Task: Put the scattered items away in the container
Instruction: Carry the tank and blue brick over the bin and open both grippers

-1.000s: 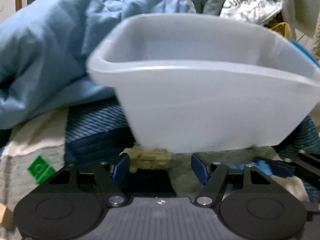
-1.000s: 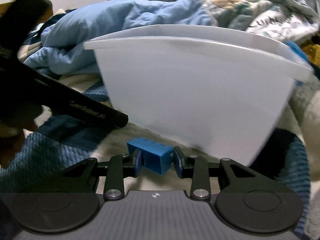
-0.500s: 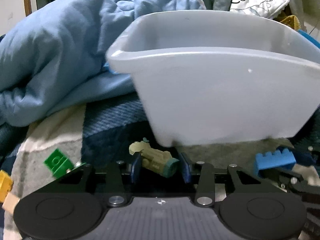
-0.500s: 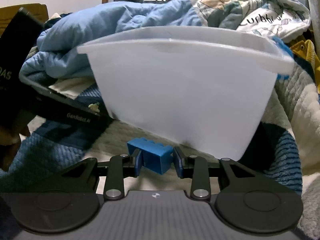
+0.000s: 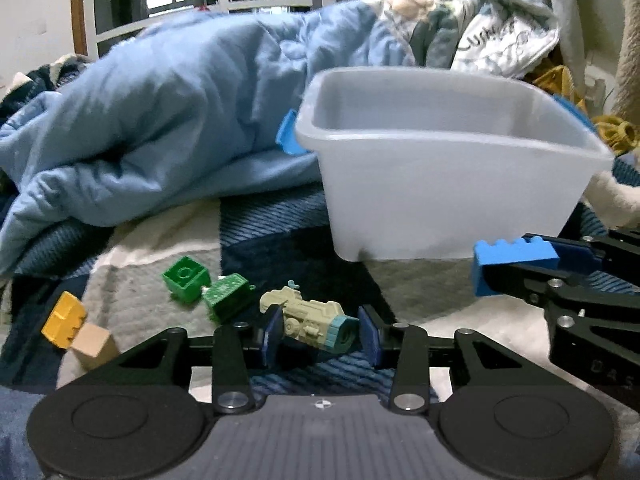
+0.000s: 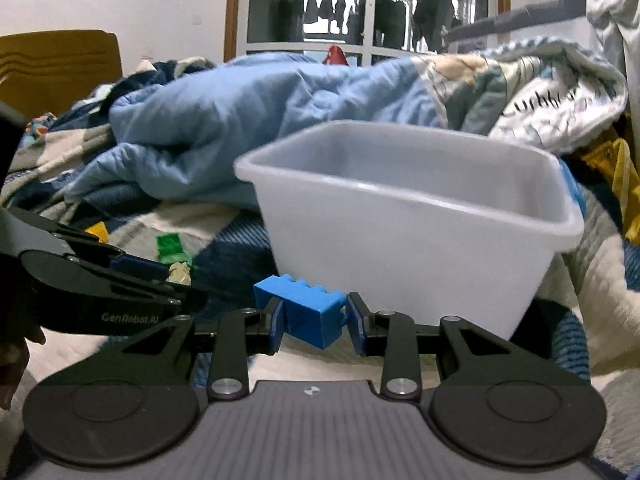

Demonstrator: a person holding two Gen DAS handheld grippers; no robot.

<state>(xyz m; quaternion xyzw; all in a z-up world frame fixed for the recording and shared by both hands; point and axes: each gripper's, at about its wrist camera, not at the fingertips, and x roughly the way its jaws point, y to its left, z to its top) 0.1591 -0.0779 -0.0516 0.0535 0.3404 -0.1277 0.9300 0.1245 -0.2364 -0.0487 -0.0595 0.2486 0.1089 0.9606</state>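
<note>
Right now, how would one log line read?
left tool: grips toy truck | right tool: grips blue brick | bin: ahead, nothing dropped in yet

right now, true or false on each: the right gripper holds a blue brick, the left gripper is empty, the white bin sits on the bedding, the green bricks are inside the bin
1. The right gripper holds a blue brick. True.
2. The left gripper is empty. False: it is shut on a beige toy vehicle.
3. The white bin sits on the bedding. True.
4. The green bricks are inside the bin. False: they lie on the bedding, left of it.
</note>
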